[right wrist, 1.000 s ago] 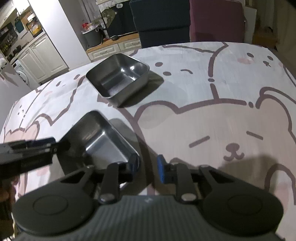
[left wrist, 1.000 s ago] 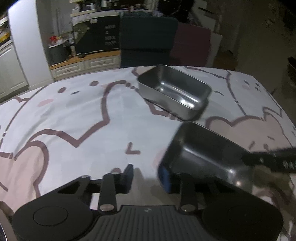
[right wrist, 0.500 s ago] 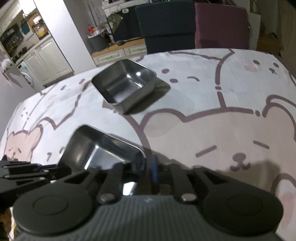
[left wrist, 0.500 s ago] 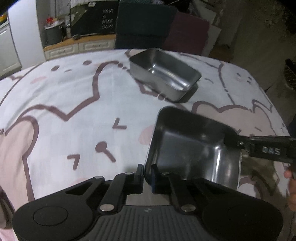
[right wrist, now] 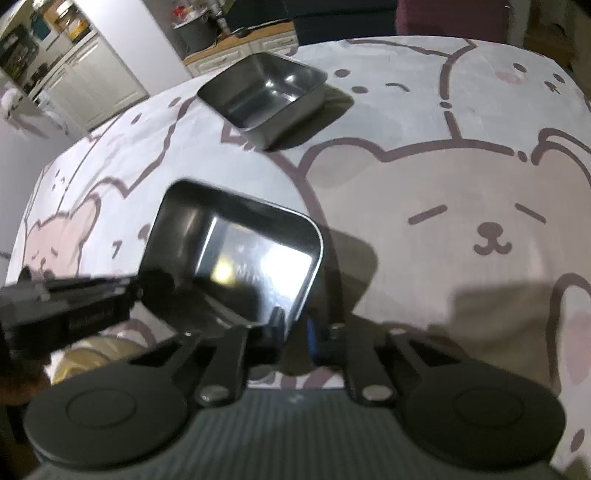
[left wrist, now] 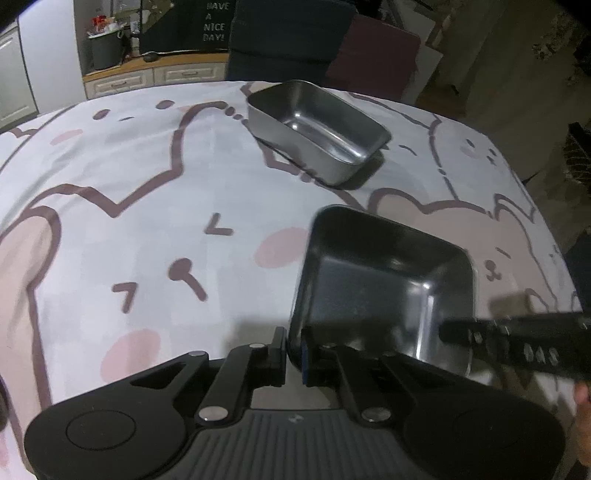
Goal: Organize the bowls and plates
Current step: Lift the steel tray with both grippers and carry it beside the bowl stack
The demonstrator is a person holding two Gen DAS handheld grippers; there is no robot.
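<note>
I count two steel trays on the bear-print surface [left wrist: 147, 192]: both my claws, left [left wrist: 294, 350] and right [right wrist: 295, 328], have just clamped opposite rims of the near tray [left wrist: 384, 273], while the far tray [left wrist: 317, 125] sits apart, untouched.

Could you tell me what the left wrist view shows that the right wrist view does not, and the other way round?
Only the left wrist view shows the "HAVE A NICE DAY!" sign and the left gripper clamping the near tray's wall. Only the right wrist view shows the white cabinets and the right gripper, whose jaws have just been closing on that tray's rim. Both show the near tray, the far tray and the bear-print cloth.
</note>
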